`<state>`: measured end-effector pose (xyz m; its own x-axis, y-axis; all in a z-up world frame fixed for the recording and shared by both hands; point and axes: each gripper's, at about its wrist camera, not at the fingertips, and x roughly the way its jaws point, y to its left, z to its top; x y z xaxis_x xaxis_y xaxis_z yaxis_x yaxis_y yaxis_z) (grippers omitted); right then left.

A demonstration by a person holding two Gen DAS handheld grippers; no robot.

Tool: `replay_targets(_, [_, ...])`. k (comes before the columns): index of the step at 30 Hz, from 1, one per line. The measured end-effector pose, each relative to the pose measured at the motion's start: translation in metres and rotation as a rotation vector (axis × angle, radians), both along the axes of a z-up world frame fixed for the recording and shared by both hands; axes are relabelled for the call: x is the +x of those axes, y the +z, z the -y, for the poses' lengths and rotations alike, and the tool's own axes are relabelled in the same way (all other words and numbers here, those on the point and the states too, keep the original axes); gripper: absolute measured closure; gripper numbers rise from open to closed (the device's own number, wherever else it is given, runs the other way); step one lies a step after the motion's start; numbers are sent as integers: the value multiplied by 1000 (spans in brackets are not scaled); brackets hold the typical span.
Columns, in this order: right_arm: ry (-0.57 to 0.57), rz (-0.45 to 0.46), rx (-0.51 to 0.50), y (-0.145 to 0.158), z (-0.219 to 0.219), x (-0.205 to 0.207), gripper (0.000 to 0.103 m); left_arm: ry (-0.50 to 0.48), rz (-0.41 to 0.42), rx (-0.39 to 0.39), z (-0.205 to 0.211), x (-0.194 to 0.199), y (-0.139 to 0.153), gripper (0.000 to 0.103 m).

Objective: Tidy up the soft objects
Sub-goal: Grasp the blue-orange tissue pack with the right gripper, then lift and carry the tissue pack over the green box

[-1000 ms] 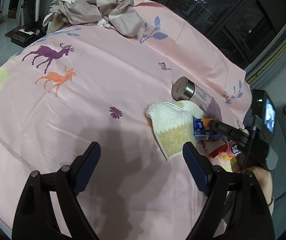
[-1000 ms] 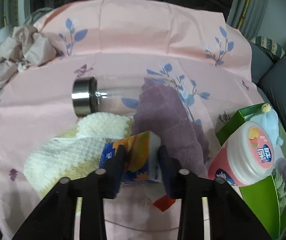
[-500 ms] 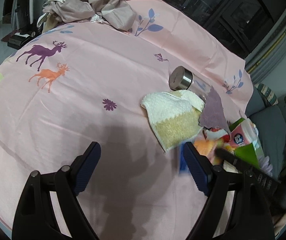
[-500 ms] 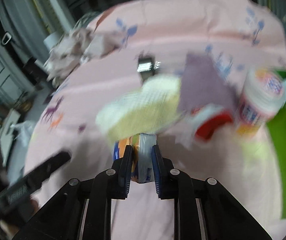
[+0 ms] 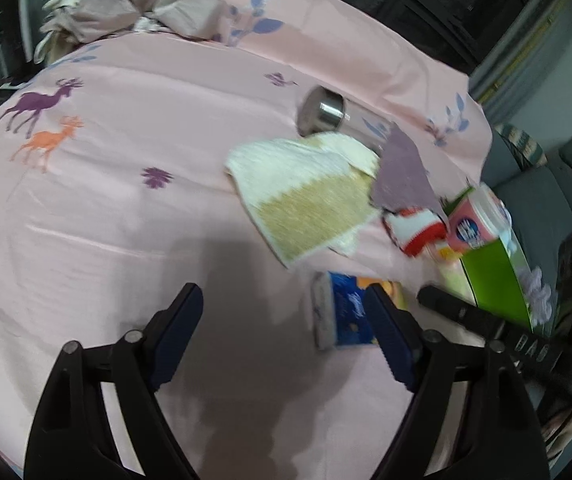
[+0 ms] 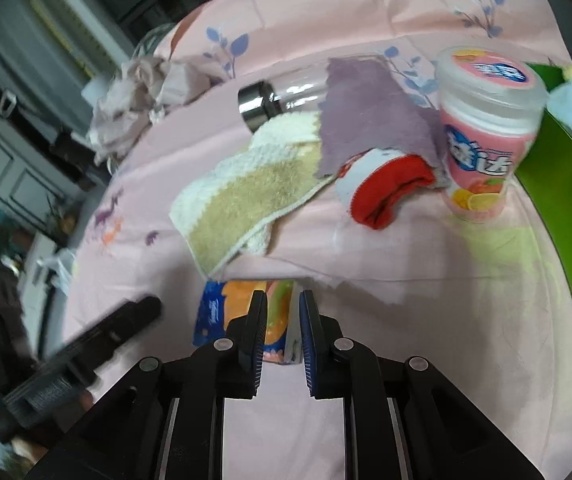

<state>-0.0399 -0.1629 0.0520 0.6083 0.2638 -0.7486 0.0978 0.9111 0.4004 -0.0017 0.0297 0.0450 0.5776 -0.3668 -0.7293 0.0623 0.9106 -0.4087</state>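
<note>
My right gripper is shut on a blue and orange tissue pack low over the pink sheet; the pack also shows in the left wrist view. My left gripper is open and empty, with its right finger beside the pack. A cream and tan towel, a purple cloth and a red and white sock lie together beyond the pack.
A steel-capped clear bottle lies behind the towel. A pink-lidded jar stands beside a green box. Crumpled beige fabric sits far back left.
My right gripper has carried the tissue pack off the towel pile toward the near side and low to the sheet, next to my left gripper's right finger. The left gripper stays open.
</note>
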Motion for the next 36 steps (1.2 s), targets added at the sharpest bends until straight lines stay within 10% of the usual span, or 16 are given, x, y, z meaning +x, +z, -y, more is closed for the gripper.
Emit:
replay_targets(5, [4, 16, 50, 2, 6, -3, 39, -74, -20, -24, 17, -1, -6, 33])
replay_targets(21, [84, -51, 135, -30, -14, 14, 39, -158, -53, -54, 43, -1, -22, 58])
replay_targets(36, [74, -20, 132, -27, -14, 5, 41, -191, 36, 0, 52, -10, -12, 58])
